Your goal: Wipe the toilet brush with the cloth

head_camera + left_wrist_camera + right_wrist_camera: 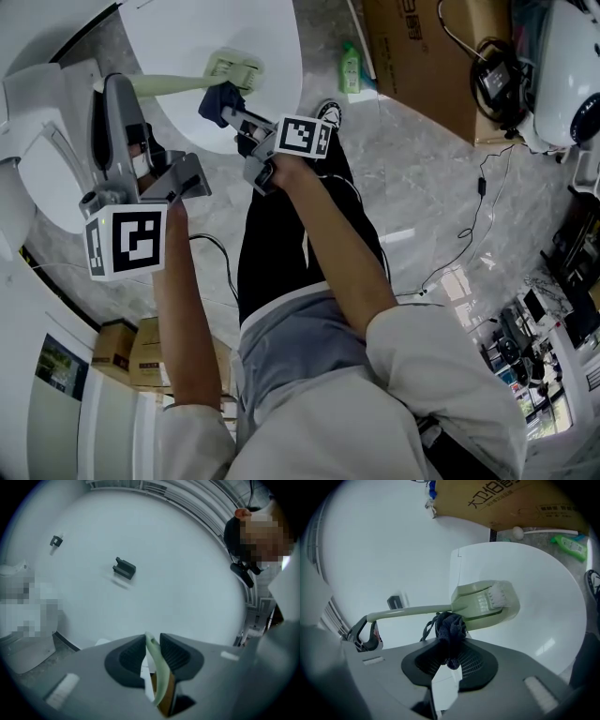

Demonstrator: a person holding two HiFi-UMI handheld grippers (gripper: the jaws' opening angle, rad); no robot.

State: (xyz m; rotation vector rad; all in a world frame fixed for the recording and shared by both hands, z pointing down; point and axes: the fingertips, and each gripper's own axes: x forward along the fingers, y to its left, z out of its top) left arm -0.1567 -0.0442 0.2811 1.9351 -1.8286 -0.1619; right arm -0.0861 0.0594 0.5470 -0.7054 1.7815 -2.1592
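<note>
The pale green toilet brush (483, 603) has a long handle (169, 83) and a flat head (234, 67) with white bristles. It is held level above the white toilet lid (272, 47). My left gripper (152, 654) is shut on the end of the handle (157, 677). My right gripper (449, 660) is shut on a dark blue cloth (451, 629). The cloth (221, 98) presses against the underside of the brush where handle meets head. The cloth's lower part is hidden between the jaws.
A white toilet (42, 141) stands at the left, by a white wall (154, 550). A cardboard box (422, 56), a green bottle (350, 67) and a cable (478, 216) lie on the marble floor at the right. The person's legs (291, 244) are below the grippers.
</note>
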